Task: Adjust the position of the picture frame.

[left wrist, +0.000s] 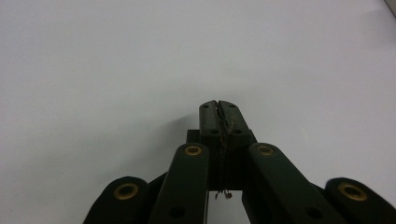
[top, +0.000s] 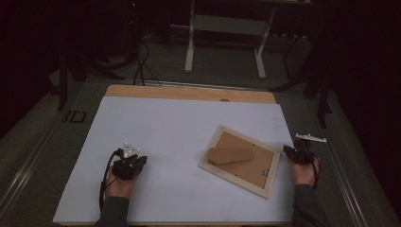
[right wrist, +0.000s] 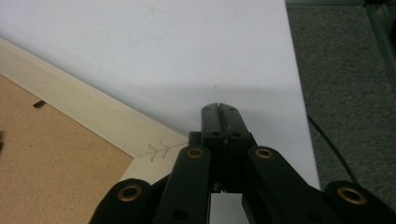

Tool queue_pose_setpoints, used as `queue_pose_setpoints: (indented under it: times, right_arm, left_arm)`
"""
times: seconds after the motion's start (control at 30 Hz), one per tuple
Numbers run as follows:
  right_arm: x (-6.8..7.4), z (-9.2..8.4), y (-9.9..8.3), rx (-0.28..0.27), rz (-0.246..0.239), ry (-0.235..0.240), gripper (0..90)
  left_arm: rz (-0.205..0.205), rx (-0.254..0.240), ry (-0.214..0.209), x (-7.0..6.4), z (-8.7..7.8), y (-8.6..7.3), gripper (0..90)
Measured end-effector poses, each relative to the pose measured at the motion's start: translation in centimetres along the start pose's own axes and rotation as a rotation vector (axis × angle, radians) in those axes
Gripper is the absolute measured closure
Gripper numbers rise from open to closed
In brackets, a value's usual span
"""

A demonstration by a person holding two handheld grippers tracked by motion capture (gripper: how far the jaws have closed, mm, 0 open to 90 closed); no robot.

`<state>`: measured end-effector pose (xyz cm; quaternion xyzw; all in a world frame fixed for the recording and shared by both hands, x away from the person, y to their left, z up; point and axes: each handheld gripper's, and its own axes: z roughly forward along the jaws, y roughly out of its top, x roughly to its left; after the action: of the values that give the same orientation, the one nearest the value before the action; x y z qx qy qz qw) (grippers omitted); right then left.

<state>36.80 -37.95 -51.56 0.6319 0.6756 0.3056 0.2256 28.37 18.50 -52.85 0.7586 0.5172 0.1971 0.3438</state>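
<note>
A pale wooden picture frame lies face down on the white table sheet, right of centre, its brown backing board up and a cardboard stand flap lying across it. My right gripper sits just off the frame's right corner, jaws shut with nothing between them. In the right gripper view my right gripper hovers over white sheet, beside the frame's mitred corner. My left gripper rests on the sheet at the left, shut and holding nothing; my left gripper has bare white surface before it.
The sheet covers a wooden tabletop whose far edge shows. Grey carpet lies right of the table edge, close to my right gripper. A white metal stand and black cables are on the floor beyond the table.
</note>
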Motion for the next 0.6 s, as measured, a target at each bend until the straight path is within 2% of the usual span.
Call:
queue_pose_setpoints:
  times: [0.13,0.6]
  right_arm:
    - [0.0,0.5,-0.1,0.007,0.024,0.012,90.0]
    - [0.1,1.1,-0.3,0.033,0.025,0.009,90.0]
  left_arm:
    - [0.004,0.001,-0.004,-0.1,0.0,0.0,89.7]
    - [0.008,0.007,-0.009,-0.2,0.2,0.0,89.6]
